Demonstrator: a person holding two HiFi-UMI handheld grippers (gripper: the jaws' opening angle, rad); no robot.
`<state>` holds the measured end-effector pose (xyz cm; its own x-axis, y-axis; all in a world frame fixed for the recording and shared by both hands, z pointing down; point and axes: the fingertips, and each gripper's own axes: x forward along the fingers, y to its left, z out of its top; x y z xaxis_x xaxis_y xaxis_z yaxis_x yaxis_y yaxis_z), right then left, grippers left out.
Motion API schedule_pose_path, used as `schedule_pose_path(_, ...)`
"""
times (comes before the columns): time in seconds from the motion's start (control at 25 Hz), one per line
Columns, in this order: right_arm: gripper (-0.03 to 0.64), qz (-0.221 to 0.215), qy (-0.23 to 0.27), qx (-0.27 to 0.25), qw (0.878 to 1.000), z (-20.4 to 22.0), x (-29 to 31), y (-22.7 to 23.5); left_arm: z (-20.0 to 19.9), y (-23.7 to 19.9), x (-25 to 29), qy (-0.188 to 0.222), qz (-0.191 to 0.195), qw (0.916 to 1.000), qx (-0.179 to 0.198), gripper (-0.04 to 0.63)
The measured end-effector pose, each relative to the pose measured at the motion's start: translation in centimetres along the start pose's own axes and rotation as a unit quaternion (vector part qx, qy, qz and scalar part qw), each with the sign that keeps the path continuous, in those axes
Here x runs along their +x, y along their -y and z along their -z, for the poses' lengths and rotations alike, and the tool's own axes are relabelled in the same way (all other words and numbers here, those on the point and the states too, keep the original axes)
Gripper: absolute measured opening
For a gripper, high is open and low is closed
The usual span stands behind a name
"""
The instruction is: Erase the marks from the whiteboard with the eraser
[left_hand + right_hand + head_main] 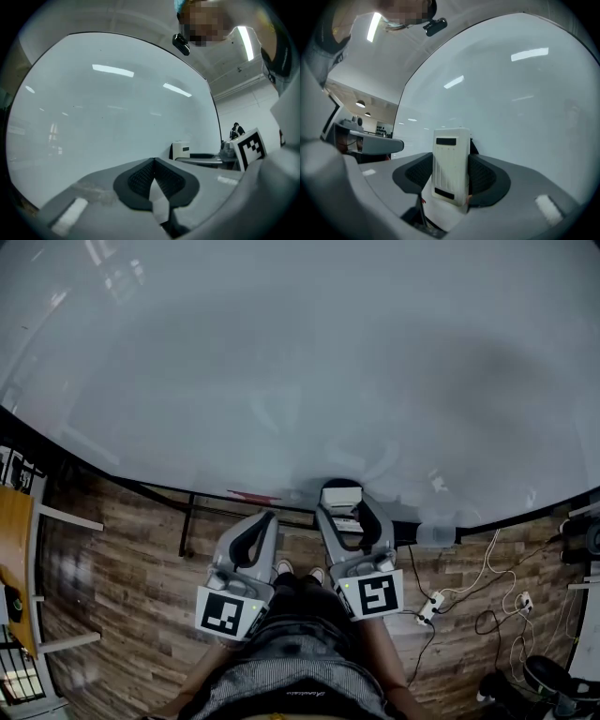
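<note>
The whiteboard (300, 362) fills the upper head view, its surface showing only faint smudges and ceiling-light reflections. My right gripper (343, 506) is shut on a white eraser (340, 499), held just below the board's lower edge. In the right gripper view the eraser (451, 165) stands upright between the dark pads, with the whiteboard (511, 93) behind it. My left gripper (266, 521) hangs beside the right one, shut with nothing in it. In the left gripper view its pads (140, 180) meet, facing the whiteboard (103, 108), and the eraser (180, 150) shows at the right.
A wooden floor (122, 587) lies below the board. The board's black stand (192, 517) runs along its lower edge. White cables and a power strip (431, 606) trail at the right. An orange table (14, 559) sits at the left edge.
</note>
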<state>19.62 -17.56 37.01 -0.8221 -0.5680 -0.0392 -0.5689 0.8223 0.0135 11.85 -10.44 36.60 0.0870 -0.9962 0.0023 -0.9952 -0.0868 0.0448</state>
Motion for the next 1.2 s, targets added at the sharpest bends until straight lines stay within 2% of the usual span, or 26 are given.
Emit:
schedule_pose_path(0.2, 0.241, -0.014, 0.013, 0.005, 1.0, 0.0, -0.3, 0.2, 0.5, -0.4, -0.9, -0.004, -0.043, 0.9991, 0.0, 0.003)
schedule_pose_path(0.44, 0.241, -0.038, 0.009, -0.001, 0.999, -0.1, 0.0, -0.5, 0.4, -1.4, -1.3, -0.004, -0.063, 0.998, 0.004, 0.003)
schedule_pose_path(0.76, 0.241, -0.057, 0.014, -0.02, 0.998, -0.7, 2.4, -4.1, 0.2, -3.5, -1.1, -0.004, -0.042, 0.9991, 0.004, 0.003)
schedule_pose_path(1.0, 0.241, -0.055, 0.021, -0.029, 0.998, -1.1, 5.1, -7.7, 0.1, -6.9, -2.0, -0.004, -0.023, 0.9997, 0.002, 0.003)
schedule_pose_path(1.2, 0.241, -0.051, 0.021, -0.032, 0.998, -1.3, 8.1, -11.6, 0.2, -11.5, -3.3, -0.007, -0.013, 0.9999, 0.003, 0.003)
